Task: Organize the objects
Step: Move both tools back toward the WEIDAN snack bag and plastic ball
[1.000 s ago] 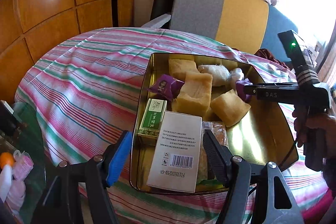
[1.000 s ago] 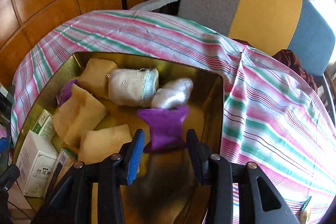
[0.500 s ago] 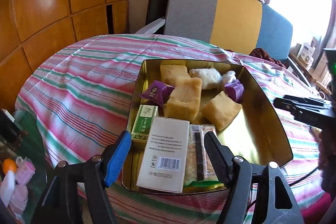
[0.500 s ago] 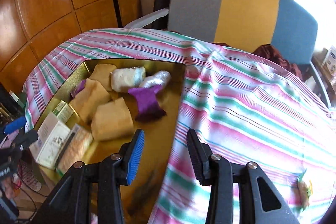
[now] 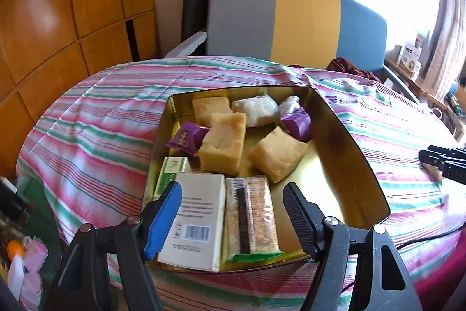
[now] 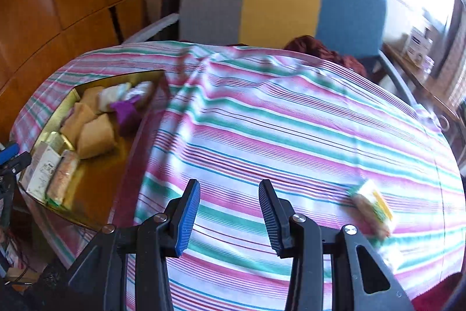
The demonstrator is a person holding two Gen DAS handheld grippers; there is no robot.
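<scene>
Tricolor chair, wood paneling

My left wrist view looks steeply down, close over the gold tin. My right wrist view faces the striped cloth; both share the tin.

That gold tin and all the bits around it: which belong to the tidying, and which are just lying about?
Part of the tidying:
- gold tin
- purple packet
- white box
- snack packet on the cloth

Just lying about:
- striped tablecloth
- chair
- wooden panels
</scene>
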